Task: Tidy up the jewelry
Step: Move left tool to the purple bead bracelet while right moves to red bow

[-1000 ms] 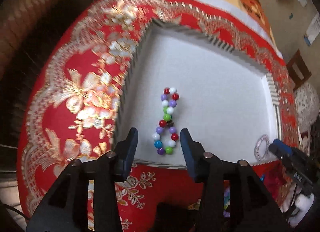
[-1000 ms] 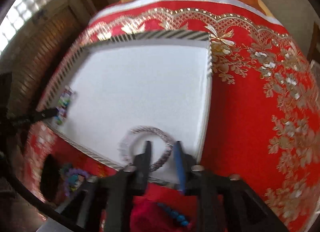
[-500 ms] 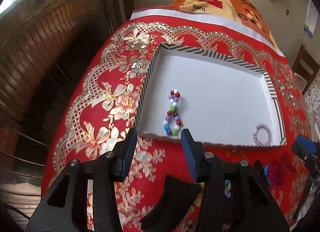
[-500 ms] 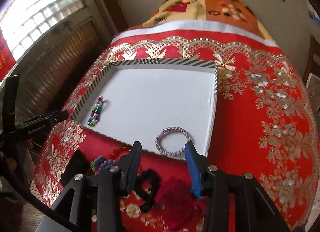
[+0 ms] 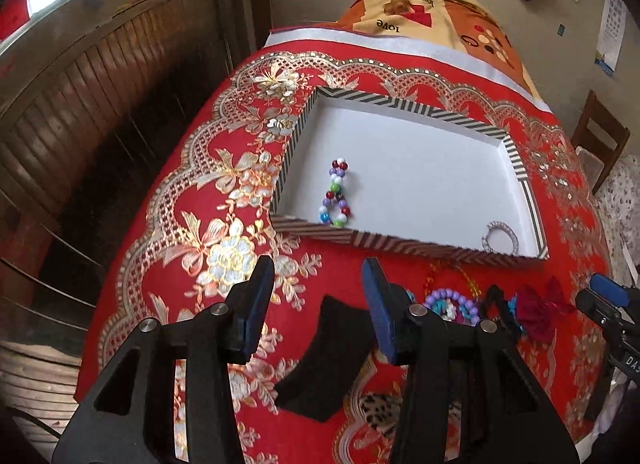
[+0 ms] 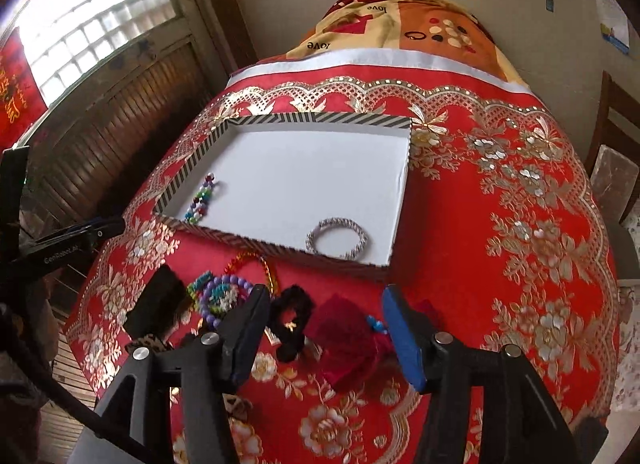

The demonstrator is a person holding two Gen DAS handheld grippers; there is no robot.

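A white tray with a striped rim (image 5: 404, 105) (image 6: 312, 118) lies on the red cloth. In it lie a multicoloured bead bracelet (image 5: 337, 193) (image 6: 202, 196) at the left and a silver bangle (image 5: 502, 238) (image 6: 338, 239) at the near right. In front of the tray lie a purple bead bracelet (image 6: 224, 296) (image 5: 452, 304), a red-gold bangle (image 6: 252, 264), a black scrunchie (image 6: 290, 318) and a dark red scrunchie (image 6: 346, 338) (image 5: 538, 310). My left gripper (image 5: 318, 306) is open and empty, back from the tray. My right gripper (image 6: 326, 338) is open and empty above the scrunchies.
A black pad (image 5: 320, 364) (image 6: 156, 304) lies on the cloth near the left gripper. A leopard-print item (image 5: 376, 410) lies close to me. A wooden shutter wall (image 5: 100, 111) stands at the left; a chair (image 5: 600, 135) at the right.
Both grippers have pulled back from the tray and risen. The right gripper opened and left the silver bangle in the tray; the bead bracelet stays where it was.
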